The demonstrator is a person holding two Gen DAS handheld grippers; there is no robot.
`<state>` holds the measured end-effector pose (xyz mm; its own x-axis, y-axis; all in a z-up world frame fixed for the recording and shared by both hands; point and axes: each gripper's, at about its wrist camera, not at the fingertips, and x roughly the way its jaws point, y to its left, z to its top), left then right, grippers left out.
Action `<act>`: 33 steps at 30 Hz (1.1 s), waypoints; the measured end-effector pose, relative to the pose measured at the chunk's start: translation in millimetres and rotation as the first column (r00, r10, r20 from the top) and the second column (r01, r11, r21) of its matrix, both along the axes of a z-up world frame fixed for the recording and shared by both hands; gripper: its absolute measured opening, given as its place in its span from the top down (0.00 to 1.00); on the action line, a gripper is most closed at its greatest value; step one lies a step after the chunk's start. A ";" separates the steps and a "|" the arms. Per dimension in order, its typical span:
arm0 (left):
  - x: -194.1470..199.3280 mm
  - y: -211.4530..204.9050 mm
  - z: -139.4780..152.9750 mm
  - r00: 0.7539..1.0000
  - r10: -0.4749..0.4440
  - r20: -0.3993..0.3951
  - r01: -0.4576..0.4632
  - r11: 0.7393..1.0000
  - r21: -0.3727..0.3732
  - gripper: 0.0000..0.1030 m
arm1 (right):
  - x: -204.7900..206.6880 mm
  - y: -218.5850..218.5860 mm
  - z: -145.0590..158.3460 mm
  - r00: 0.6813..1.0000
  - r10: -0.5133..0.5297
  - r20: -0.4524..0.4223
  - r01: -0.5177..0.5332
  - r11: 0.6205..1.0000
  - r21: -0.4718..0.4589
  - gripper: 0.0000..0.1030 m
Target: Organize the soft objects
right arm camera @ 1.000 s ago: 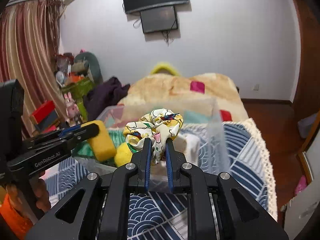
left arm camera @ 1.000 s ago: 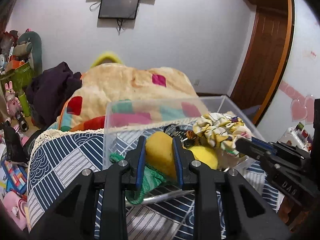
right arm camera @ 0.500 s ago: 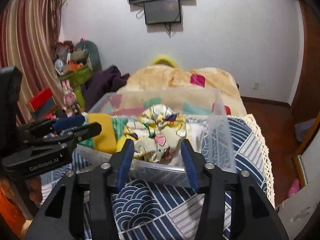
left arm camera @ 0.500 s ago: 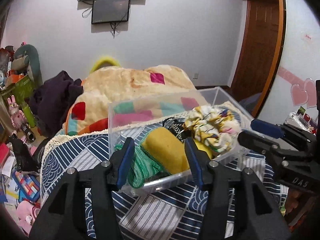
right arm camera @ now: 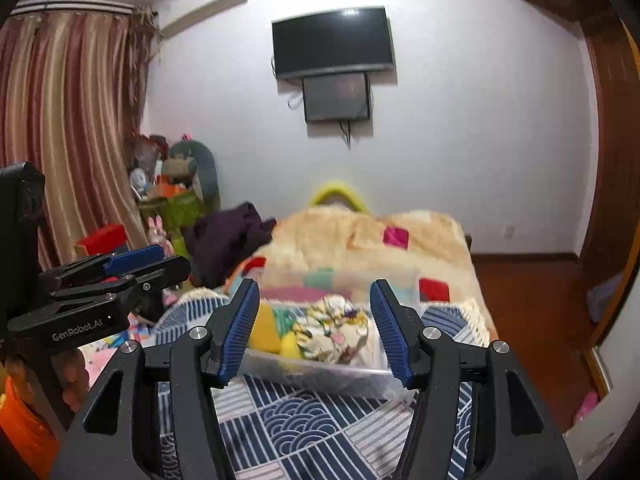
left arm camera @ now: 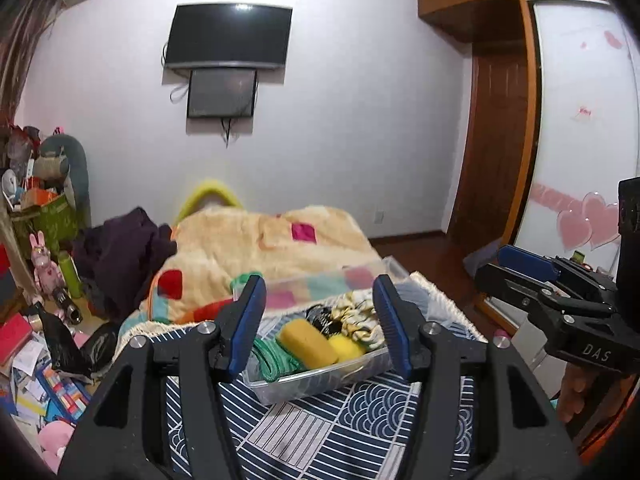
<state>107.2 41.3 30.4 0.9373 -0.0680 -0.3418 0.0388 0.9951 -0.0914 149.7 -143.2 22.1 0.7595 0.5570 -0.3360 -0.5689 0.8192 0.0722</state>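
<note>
Apparently the packing step is done: both the left gripper [left arm camera: 320, 326] and right gripper [right arm camera: 314, 330] hang empty, jaws apart, the filled bin [left arm camera: 320, 380] just ahead; next, seek any leftovers.

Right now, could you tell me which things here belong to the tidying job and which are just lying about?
Job:
clear plastic bin
yellow sponge
green knitted cloth
floral scrunchie
yellow ball

Lying about:
purple clothing
pink bunny toy
patchwork blanket
wall TV
</note>
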 end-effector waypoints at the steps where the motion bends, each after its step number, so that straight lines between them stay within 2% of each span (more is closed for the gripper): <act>1: -3.2 -1.0 2.4 1.000 0.001 0.009 -0.001 1.000 -0.002 0.38 | -2.8 -0.8 2.6 1.000 0.001 0.011 -0.001 1.000 0.005 0.41; 6: -25.0 -7.3 12.8 0.999 0.002 0.054 -0.003 1.000 0.010 0.29 | -17.5 -3.9 12.0 0.998 -0.009 0.061 0.008 1.000 0.020 0.29; 8: -33.1 -9.0 15.2 0.998 0.004 0.067 -0.005 1.000 0.012 0.22 | -20.4 -3.1 13.6 0.997 -0.011 0.072 0.010 1.000 0.022 0.28; 11: -42.5 -9.5 17.9 0.996 0.005 0.090 -0.006 1.000 0.006 0.13 | -26.5 -5.0 16.6 0.996 -0.023 0.089 0.020 0.999 0.031 0.19; 17: -57.8 -15.6 22.5 0.992 0.013 0.129 -0.017 0.999 0.029 0.02 | -33.6 -8.4 18.3 0.994 -0.035 0.100 0.031 0.999 0.044 0.12; 19: -61.6 -16.6 23.9 0.991 0.014 0.137 -0.018 0.999 0.030 0.01 | -36.6 -9.6 18.6 0.992 -0.047 0.114 0.041 0.998 0.051 0.02; 20: -63.7 -17.5 24.1 0.990 0.014 0.139 -0.019 0.999 0.030 0.01 | -39.8 -10.2 18.0 0.992 -0.049 0.120 0.043 0.998 0.053 0.00; 33: -73.2 -21.9 21.8 0.988 0.009 0.151 -0.018 0.998 0.055 0.00 | -53.4 -14.7 14.4 0.989 -0.044 0.141 0.037 0.998 0.052 0.00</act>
